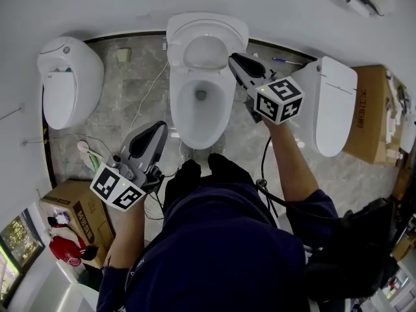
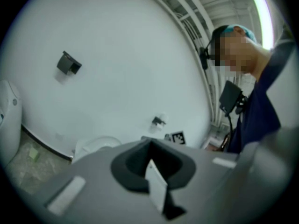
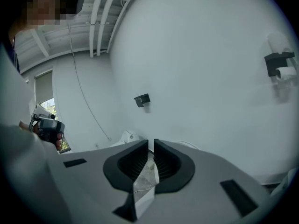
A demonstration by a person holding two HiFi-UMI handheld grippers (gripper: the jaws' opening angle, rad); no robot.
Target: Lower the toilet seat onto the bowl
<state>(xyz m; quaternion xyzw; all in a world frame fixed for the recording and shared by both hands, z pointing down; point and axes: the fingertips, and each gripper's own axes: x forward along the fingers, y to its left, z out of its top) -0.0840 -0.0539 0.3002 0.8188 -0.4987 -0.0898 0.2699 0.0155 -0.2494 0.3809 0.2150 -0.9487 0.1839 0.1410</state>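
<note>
Right gripper (image 1: 234,59): jaws pressed together, empty, tip just beside right edge of raised toilet seat (image 1: 207,49); contact unclear. Left gripper (image 1: 160,129): also closed on nothing, held low near front left of bowl (image 1: 177,103), apart from it. Seat stands upright against lid (image 1: 208,23), bowl open. Left toilet (image 1: 65,83) and right toilet (image 1: 335,103) flank it, lids down.
</note>
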